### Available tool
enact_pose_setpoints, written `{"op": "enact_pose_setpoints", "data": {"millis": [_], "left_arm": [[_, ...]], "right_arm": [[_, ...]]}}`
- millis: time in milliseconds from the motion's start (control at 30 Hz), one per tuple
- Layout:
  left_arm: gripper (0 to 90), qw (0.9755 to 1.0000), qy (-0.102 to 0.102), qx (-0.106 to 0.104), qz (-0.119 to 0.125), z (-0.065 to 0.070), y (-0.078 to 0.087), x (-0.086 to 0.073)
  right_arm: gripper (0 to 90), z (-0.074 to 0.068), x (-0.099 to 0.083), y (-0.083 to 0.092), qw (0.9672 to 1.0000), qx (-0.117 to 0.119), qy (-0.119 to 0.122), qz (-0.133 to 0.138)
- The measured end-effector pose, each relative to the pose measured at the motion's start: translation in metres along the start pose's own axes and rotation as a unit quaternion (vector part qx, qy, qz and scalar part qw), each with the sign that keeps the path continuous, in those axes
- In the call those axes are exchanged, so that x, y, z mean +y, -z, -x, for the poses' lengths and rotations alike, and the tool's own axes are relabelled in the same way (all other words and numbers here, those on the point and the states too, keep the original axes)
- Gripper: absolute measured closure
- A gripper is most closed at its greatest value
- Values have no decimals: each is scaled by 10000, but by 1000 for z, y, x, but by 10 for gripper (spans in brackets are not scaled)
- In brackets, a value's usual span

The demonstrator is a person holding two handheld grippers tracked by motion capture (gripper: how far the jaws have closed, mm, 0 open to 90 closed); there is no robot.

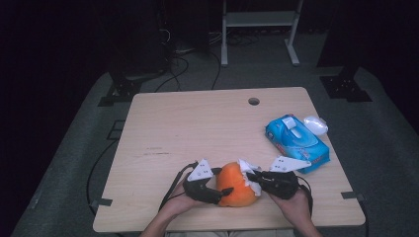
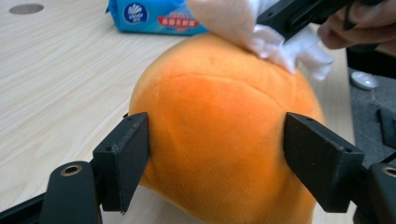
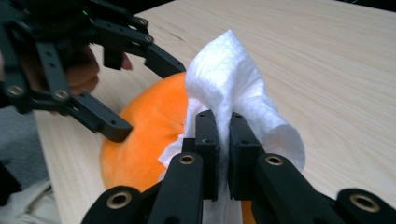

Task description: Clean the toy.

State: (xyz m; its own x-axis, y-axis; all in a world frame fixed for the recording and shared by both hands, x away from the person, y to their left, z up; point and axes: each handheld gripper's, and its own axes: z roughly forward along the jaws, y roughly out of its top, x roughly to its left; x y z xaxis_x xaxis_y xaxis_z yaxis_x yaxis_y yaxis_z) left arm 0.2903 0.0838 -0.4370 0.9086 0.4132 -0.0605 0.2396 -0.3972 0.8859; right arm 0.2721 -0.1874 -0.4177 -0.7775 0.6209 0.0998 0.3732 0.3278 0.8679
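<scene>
**Wiping of the orange plush toy under way, wipe on the toy's top**

The round orange plush toy (image 1: 236,184) sits near the front edge of the pale wooden surface (image 1: 197,128), between the person's two hands. The left gripper (image 2: 217,158) straddles it: its two black jaws stand wide, one against each side of the soft body, the pads touching the fabric and seeming to steady it more than squeeze it. In the high view the same left gripper (image 1: 217,190) comes in from the toy's left.

The right gripper (image 3: 223,154) has its jaws nearly together, clamped on a crumpled white wet wipe (image 3: 233,88). The wipe rises above the jaws and also hangs below them, and it lies against the upper part of the toy, as the left gripper view shows with the wipe (image 2: 261,32) draped over the toy's top.

What looks done: a wipe is out, it is firmly held, and the toy is braced. The blue wet-wipe pack (image 1: 296,142) lies well apart at the right of the surface, with a small white oval object (image 1: 315,125) just beside it.

What looks left: most of the cleaning. The wipe touches only the top, while the front and sides seem untouched, and no stain or damp patch can be made out to judge progress more finely.
</scene>
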Motion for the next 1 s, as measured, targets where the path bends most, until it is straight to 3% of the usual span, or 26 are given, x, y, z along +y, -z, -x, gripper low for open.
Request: {"op": "enact_pose_setpoints", "data": {"millis": [67,100,133,200,267,400,467,567,633,700,767,867,1000], "left_arm": [[191,9996,-93,-15,283,1,2,5],[189,9993,-114,-19,350,2,2,6],[189,9995,-170,32,255,4,-1,7],[204,9994,-291,148,79,6,-5,3],[229,9998,-137,142,16,3,-6,0],[250,9998,-22,176,-107,-4,-2,-4],[251,9999,22,110,-115,-6,0,-5],[240,10000,-14,61,-38,-6,3,0],[199,9996,14,16,273,-7,5,3],[199,9998,-48,18,213,-5,4,4],[237,9999,-68,20,93,-4,2,1],[275,9999,-76,88,-14,-6,3,-2],[278,9999,115,94,-31,-13,5,-7]], "right_arm": [[836,-4,1,-2,10000,25,7,49],[836,-6,1,-3,9998,160,-16,94],[836,-9,2,-5,9995,294,-27,115],[836,-15,5,-9,9994,311,170,57],[835,-13,6,-9,9994,223,254,5],[835,3,0,-1,9998,-153,82,-53],[835,10,-5,0,9997,-217,-71,-79],[834,6,-4,-3,9999,-142,-52,-47],[834,-1,-1,-5,10000,-50,37,43],[833,-6,2,-5,9998,137,37,164],[833,-9,3,-7,9997,108,143,137],[834,1,-3,-8,9997,153,-129,121],[830,16,-14,-9,9989,82,-467,-56]]}}
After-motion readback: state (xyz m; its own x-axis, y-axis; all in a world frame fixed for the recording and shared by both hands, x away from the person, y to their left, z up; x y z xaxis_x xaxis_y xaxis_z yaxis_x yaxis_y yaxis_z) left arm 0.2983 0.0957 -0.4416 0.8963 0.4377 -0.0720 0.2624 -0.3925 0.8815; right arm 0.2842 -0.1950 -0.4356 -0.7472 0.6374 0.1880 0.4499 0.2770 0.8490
